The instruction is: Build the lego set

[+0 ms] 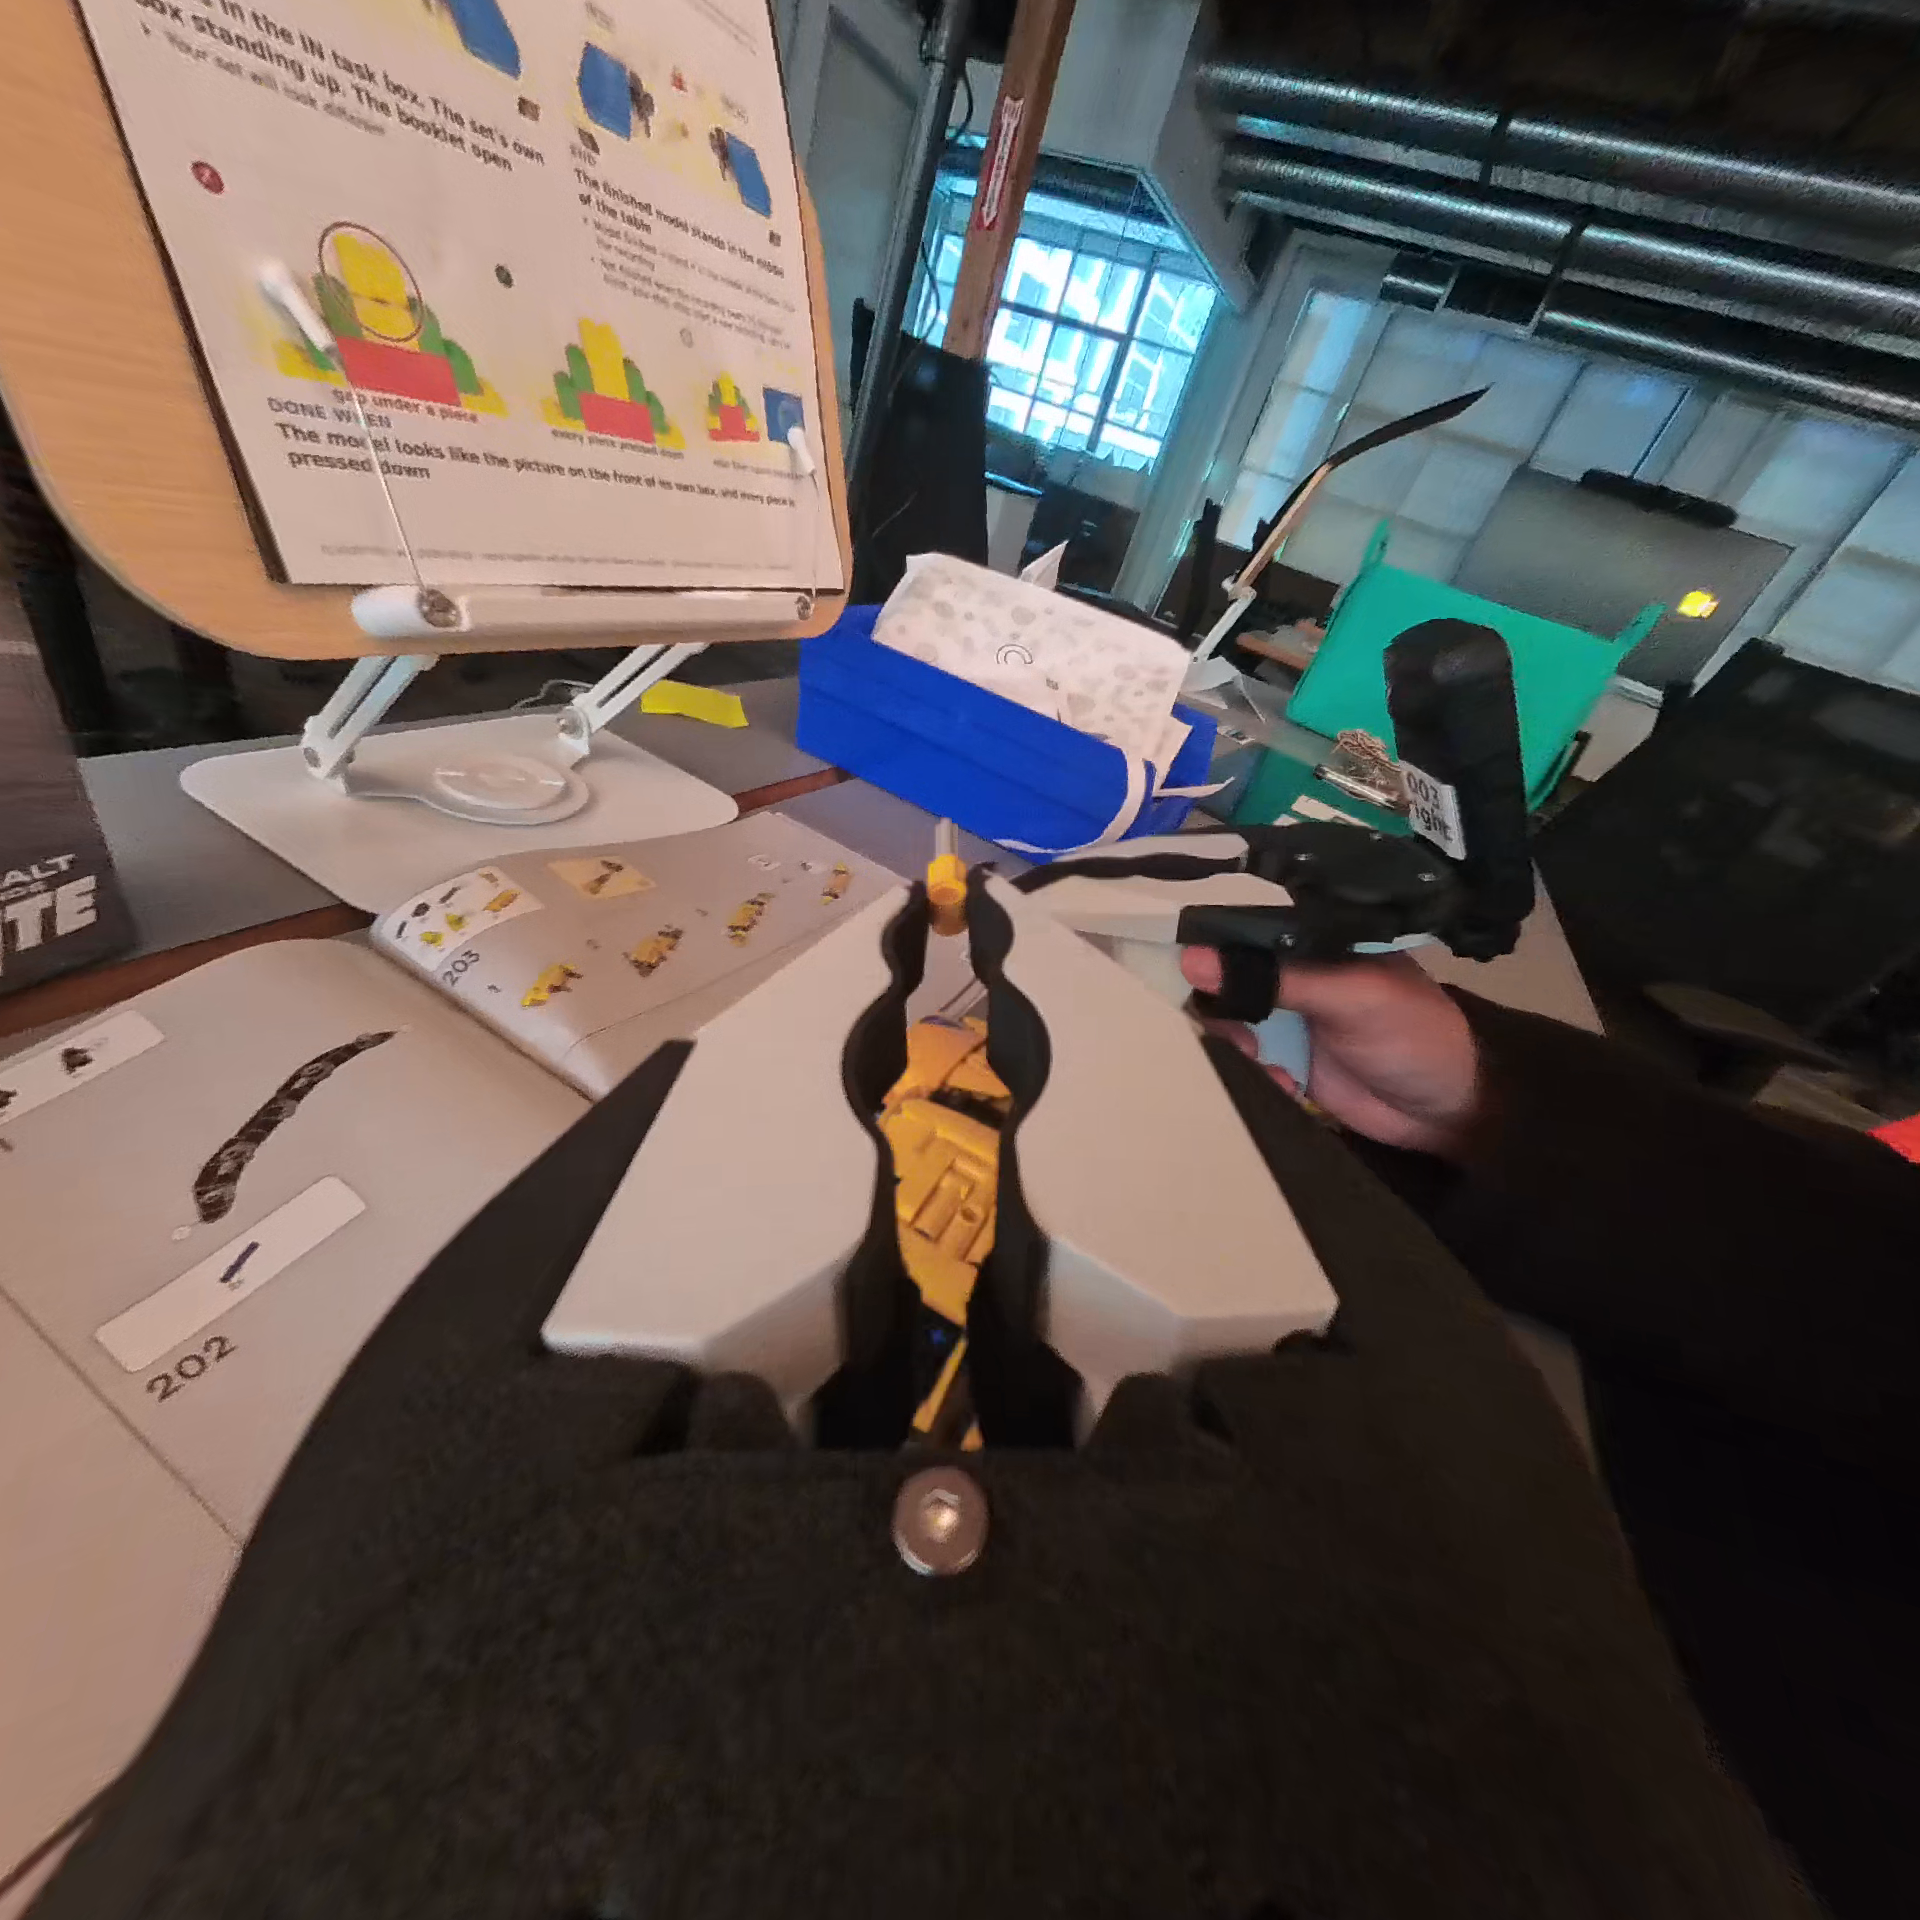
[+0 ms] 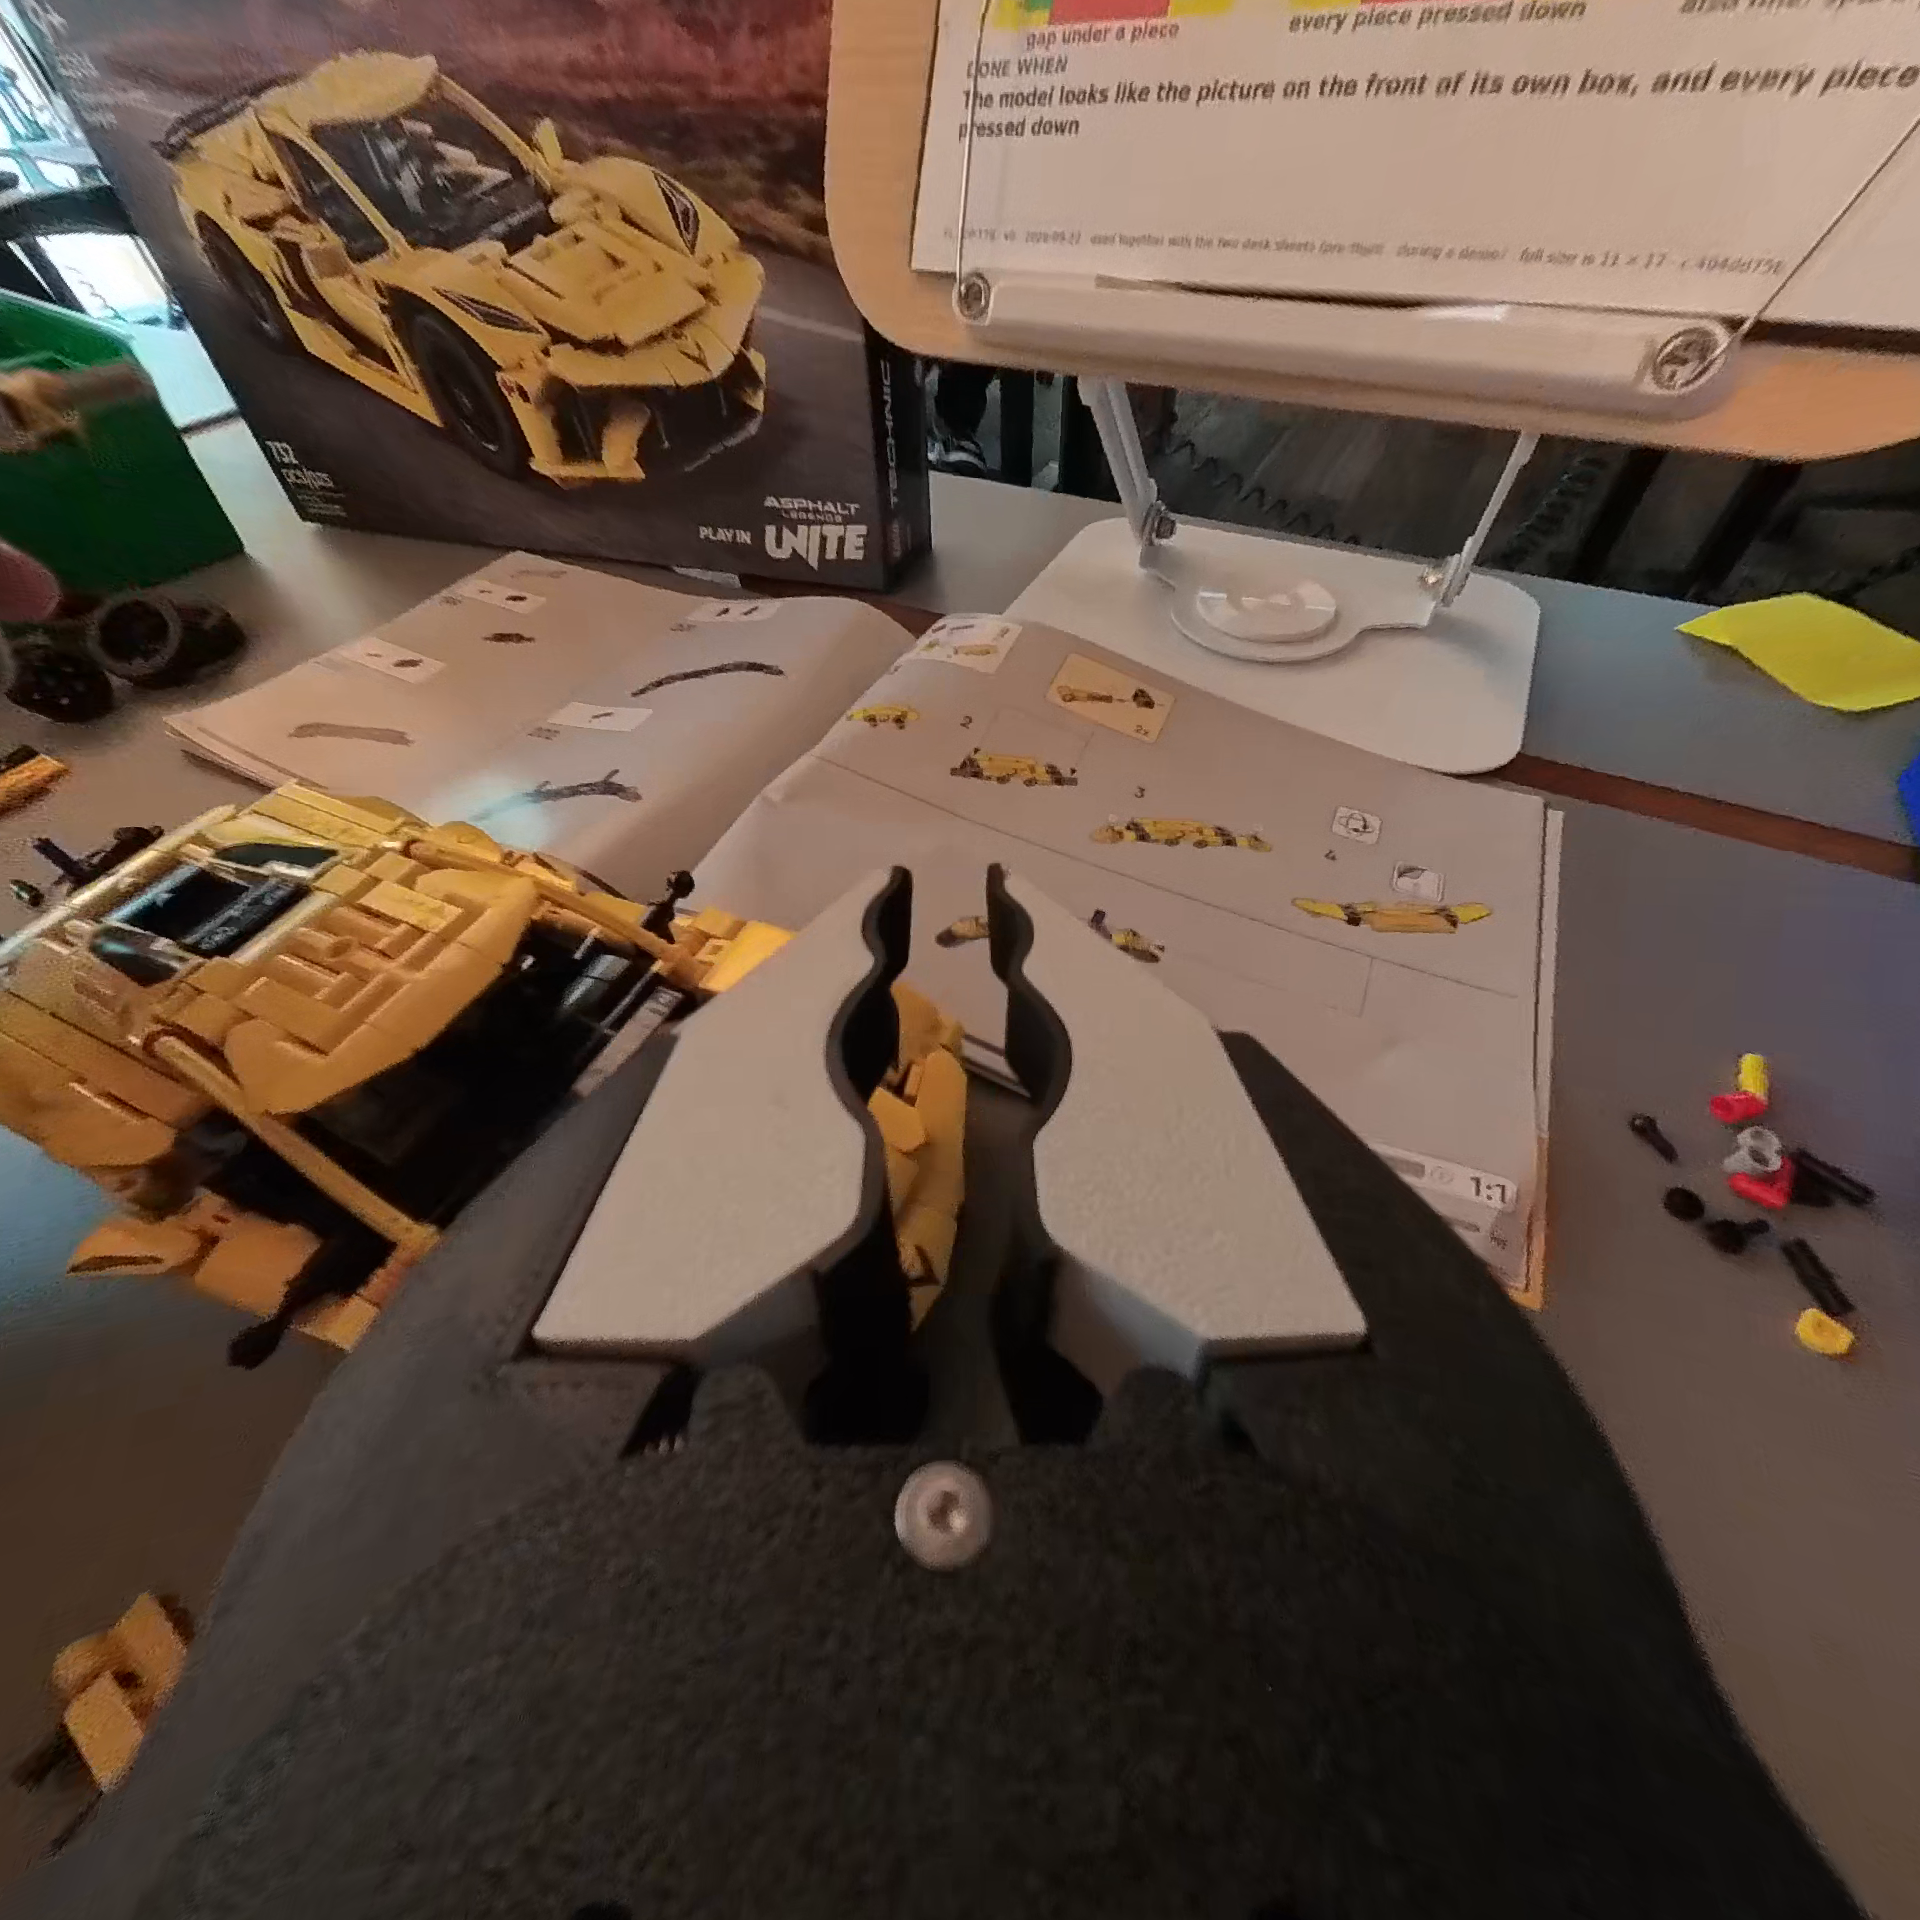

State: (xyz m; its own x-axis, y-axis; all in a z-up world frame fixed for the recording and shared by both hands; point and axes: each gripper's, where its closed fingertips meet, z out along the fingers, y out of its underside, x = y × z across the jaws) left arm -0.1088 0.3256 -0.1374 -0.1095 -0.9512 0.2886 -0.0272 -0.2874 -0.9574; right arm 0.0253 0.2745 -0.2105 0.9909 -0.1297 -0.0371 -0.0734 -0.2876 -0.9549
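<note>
On the bench, the yellow lego car lies left beside the open instruction booklet. The left gripper has its jaws closed on a yellow lego assembly. The blue bin holds white patterned bags. The right gripper shows jaws parted, empty.

Wooden stand on white base, far side of bench; clipped sheet held by 2 wire arms. Yellow paper scrap right of base. Blue bin with speckled white bag inside, right of stand. Teal bin beyond blue bin. Green bin at far left. Background: windows, ceiling pipes, wooden post.
</note>
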